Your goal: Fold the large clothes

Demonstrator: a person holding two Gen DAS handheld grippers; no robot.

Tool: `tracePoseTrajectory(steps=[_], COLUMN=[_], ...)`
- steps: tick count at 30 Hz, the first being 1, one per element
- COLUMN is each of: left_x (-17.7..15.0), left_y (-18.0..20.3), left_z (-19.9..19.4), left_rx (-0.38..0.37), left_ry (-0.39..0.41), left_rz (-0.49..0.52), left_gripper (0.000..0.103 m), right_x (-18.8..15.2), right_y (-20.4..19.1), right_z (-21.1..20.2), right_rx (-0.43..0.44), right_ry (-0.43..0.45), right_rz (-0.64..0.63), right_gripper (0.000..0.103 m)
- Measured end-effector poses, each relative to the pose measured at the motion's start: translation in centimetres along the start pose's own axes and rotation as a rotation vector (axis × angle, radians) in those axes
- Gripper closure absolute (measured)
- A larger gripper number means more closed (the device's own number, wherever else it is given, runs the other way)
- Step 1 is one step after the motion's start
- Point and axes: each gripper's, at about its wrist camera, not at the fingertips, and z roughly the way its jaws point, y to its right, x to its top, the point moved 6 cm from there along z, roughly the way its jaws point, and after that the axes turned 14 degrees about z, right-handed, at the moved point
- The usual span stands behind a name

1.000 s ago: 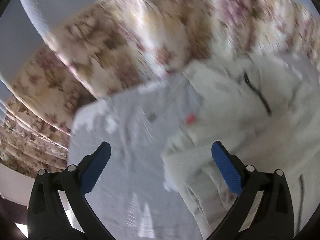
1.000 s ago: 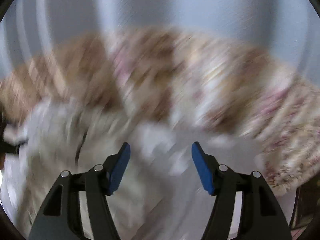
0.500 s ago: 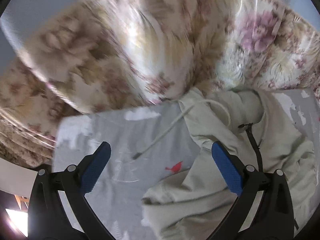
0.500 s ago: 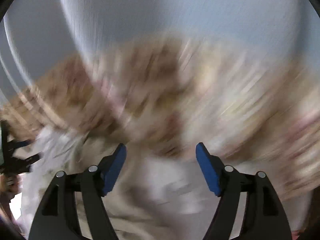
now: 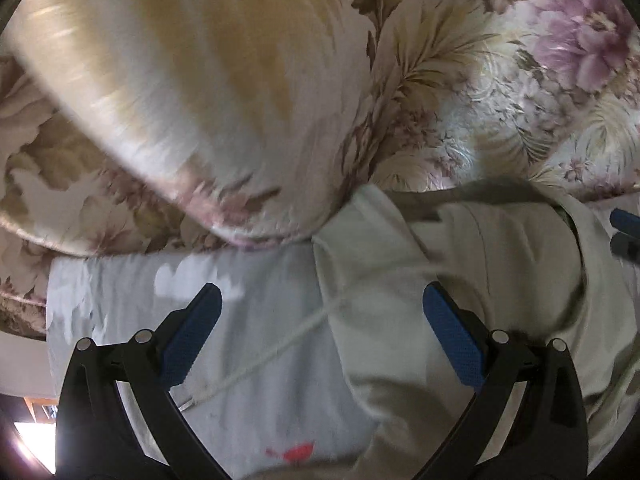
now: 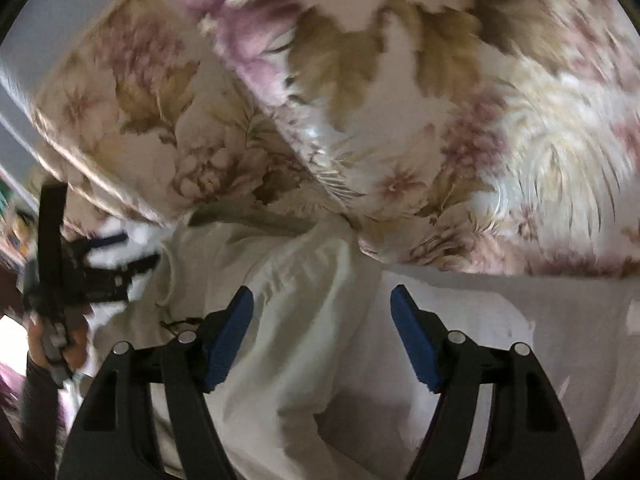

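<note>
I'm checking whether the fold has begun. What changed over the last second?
Both grippers came down closer to the cream garment; the left gripper now straddles its drawstring, the right gripper its edge. The right jaws opened slightly. Nothing was gripped; the garment still lies crumpled on the grey sheet.

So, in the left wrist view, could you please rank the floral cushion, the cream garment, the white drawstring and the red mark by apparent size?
1. floral cushion, though nearness may enlarge it
2. cream garment
3. white drawstring
4. red mark
</note>
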Motion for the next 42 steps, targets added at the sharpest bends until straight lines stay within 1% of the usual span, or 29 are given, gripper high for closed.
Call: tracePoseTrajectory(steps=[2, 3, 4, 5, 6, 7, 8, 9, 10, 12, 16, 19, 20, 21, 22, 24, 26, 27, 28, 29, 30, 32, 33, 34, 35, 38, 39, 40, 42], left_x=[0.5, 0.7, 0.8, 0.9, 1.0, 1.0, 1.0, 1.0, 1.0, 0.8, 0.9, 0.1, -0.3, -0.9, -1.5, -2.0, -2.2, -2.3, -2.3, -2.1, -1.9, -1.4, -0.9, -0.6, -0.2, 0.6, 0.8, 0.9, 1.1], left_y=[0.0, 0.2, 0.5, 0.9, 1.4, 2.0, 2.2, 2.5, 2.8, 2.6, 1.7, 2.1, 2.4, 2.7, 2.8, 2.9, 2.5, 2.3, 1.9, 1.6, 1.5, 1.0, 0.9, 0.9, 0.8, 0.8, 1.0, 1.4, 2.0], left_z=[1.0, 1.4, 1.5, 1.6, 1.5, 1.2, 1.0, 0.9, 0.7, -0.3, -4.6, -9.8, -11.0, -11.9, -12.1, -11.6, -10.3, -9.7, -8.7, -7.8, -6.8, -5.5, -4.4, -3.6, -2.5, 0.1, 0.8, 1.5, 2.4], left_rx=[0.008, -0.002, -0.022, -0.047, -0.070, -0.075, -0.016, 0.005, 0.022, 0.051, 0.024, 0.003, 0.004, 0.023, 0.036, 0.095, 0.141, 0.159, 0.184, 0.195, 0.200, 0.214, 0.225, 0.222, 0.199, 0.114, 0.086, 0.061, 0.055], left_ry=[-0.025, -0.034, -0.037, -0.041, -0.040, -0.042, -0.048, -0.050, -0.048, -0.022, 0.085, 0.182, 0.199, 0.198, 0.182, 0.134, 0.101, 0.088, 0.071, 0.058, 0.049, 0.032, 0.013, 0.002, -0.018, -0.057, -0.064, -0.077, -0.090], left_rz=[0.004, 0.008, 0.016, 0.027, 0.040, 0.066, 0.103, 0.131, 0.156, 0.169, 0.129, 0.157, 0.173, 0.186, 0.192, 0.196, 0.201, 0.196, 0.188, 0.180, 0.174, 0.184, 0.186, 0.180, 0.169, 0.129, 0.124, 0.124, 0.128], left_gripper=[0.004, 0.014, 0.033, 0.042, 0.063, 0.080, 0.088, 0.101, 0.101, 0.101, 0.102, 0.102, 0.102, 0.101, 0.101, 0.099, 0.096, 0.085, 0.061, 0.047, 0.026, 0.021, 0.020, 0.016, 0.013, 0.013, 0.013, 0.013, 0.013], right_x=[-0.2, -0.5, -0.8, -1.1, -1.3, -1.4, -1.5, -1.5, -1.3, -0.8, -0.1, -0.5, -0.9, -0.9, -1.0, -1.5, -1.5, -1.6, -1.6, -1.5, -1.3, -1.0, -0.7, -0.5, -0.4, -0.1, -0.2, -0.4, -0.7], right_y=[-0.2, -0.7, -1.3, -2.0, -2.4, -2.7, -2.9, -3.3, -3.5, -3.6, -4.1, -5.2, -5.3, -5.2, -4.8, -4.4, -3.8, -3.5, -3.0, -2.5, -2.1, -1.6, -1.5, -1.4, -1.4, -1.6, -1.6, -1.7, -2.1], right_z=[0.7, 1.0, 1.0, 1.2, 1.6, 1.7, 1.8, 1.4, 1.0, -1.0, -6.3, -10.3, -10.8, -10.6, -10.5, -9.1, -8.1, -7.4, -6.7, -6.2, -5.2, -3.8, -3.1, -2.6, -2.4, -1.1, -0.1, 0.7, 1.6], right_rx=[-0.049, -0.051, -0.072, -0.121, -0.151, -0.188, -0.227, -0.241, -0.234, -0.163, 0.037, 0.148, 0.164, 0.147, 0.082, -0.030, -0.078, -0.085, -0.085, -0.093, -0.106, -0.133, -0.143, -0.149, -0.146, -0.092, -0.082, -0.089, -0.113], right_ry=[-0.027, -0.041, -0.042, -0.039, -0.041, -0.039, -0.031, -0.001, 0.021, 0.081, 0.186, 0.222, 0.187, 0.169, 0.192, 0.165, 0.150, 0.128, 0.112, 0.099, 0.073, 0.056, 0.049, 0.053, 0.056, 0.026, -0.013, -0.036, -0.052], right_rz=[-0.030, -0.052, -0.092, -0.159, -0.196, -0.237, -0.275, -0.310, -0.315, -0.281, -0.202, -0.190, -0.186, -0.181, -0.185, -0.223, -0.216, -0.207, -0.194, -0.179, -0.164, -0.161, -0.160, -0.152, -0.142, -0.095, -0.082, -0.081, -0.104], right_gripper=[0.037, 0.049, 0.058, 0.061, 0.073, 0.090, 0.095, 0.098, 0.098, 0.099, 0.103, 0.103, 0.103, 0.103, 0.103, 0.100, 0.100, 0.100, 0.099, 0.099, 0.099, 0.094, 0.079, 0.058, 0.051, 0.051, 0.051, 0.051, 0.051])
